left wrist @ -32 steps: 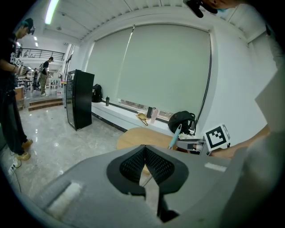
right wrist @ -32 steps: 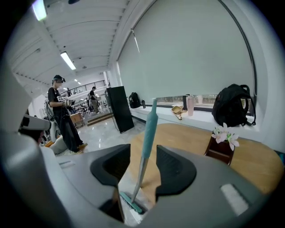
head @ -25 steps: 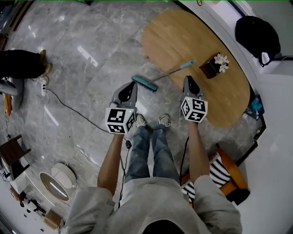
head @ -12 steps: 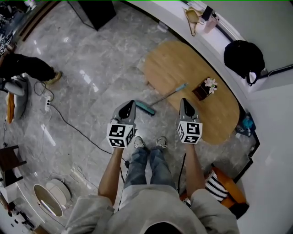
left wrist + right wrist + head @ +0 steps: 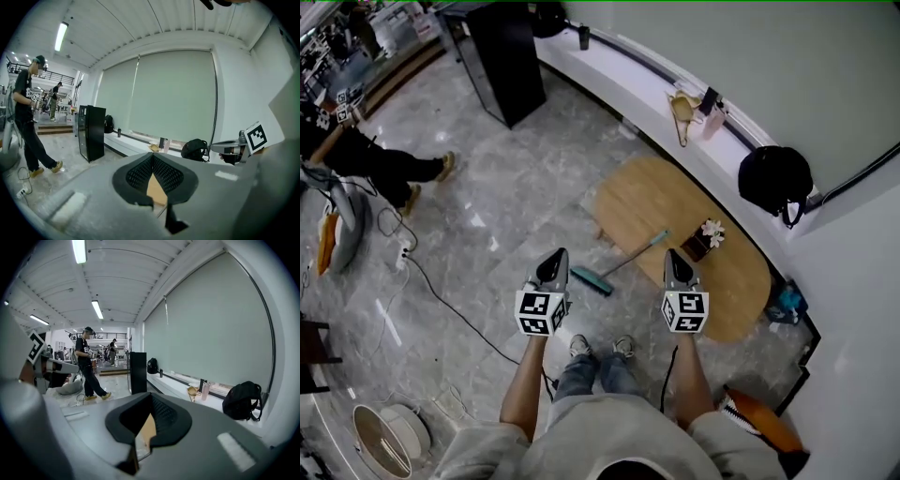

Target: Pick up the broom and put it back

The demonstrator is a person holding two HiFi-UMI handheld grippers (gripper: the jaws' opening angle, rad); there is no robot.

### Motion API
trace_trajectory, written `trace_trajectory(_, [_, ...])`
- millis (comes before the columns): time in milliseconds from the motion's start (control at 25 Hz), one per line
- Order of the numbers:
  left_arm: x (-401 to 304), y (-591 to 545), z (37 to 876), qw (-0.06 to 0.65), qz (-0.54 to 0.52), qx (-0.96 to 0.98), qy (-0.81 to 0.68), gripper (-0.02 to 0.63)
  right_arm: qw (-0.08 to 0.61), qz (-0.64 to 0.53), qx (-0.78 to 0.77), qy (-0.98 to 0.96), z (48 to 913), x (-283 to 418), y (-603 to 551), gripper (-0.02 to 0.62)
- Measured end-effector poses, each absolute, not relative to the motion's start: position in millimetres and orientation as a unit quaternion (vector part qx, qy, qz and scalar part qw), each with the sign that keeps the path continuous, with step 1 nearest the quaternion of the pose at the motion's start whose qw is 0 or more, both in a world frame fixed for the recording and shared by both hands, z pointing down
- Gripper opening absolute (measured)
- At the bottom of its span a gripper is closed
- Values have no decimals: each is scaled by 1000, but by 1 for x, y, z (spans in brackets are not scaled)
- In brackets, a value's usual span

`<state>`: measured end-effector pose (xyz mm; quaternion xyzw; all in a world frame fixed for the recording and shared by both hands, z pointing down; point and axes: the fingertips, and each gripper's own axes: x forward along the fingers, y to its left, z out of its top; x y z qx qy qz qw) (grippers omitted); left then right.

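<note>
The broom (image 5: 627, 261) lies ahead between left gripper (image 5: 559, 254) and right gripper (image 5: 672, 254), both jaws shut and empty, its handle slanting onto the bench (image 5: 675, 199).

left tool (image 5: 558, 255): jaws together, empty | right tool (image 5: 673, 255): jaws together, empty | both arms stretched forward

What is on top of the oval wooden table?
A dark flower box with pale blooms stands on the table. The teal end of the broom handle rests on its edge; the head lies on the floor. The right gripper covers part of the near edge.
</note>
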<state>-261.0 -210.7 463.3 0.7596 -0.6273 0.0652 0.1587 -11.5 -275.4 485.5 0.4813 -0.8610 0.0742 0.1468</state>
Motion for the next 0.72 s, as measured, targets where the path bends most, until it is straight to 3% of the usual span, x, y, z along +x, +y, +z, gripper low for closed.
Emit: trace_trajectory(720, [-289,-215,376,94,37,760,-642,3,86,7,491,-867,372,-15,-282,0])
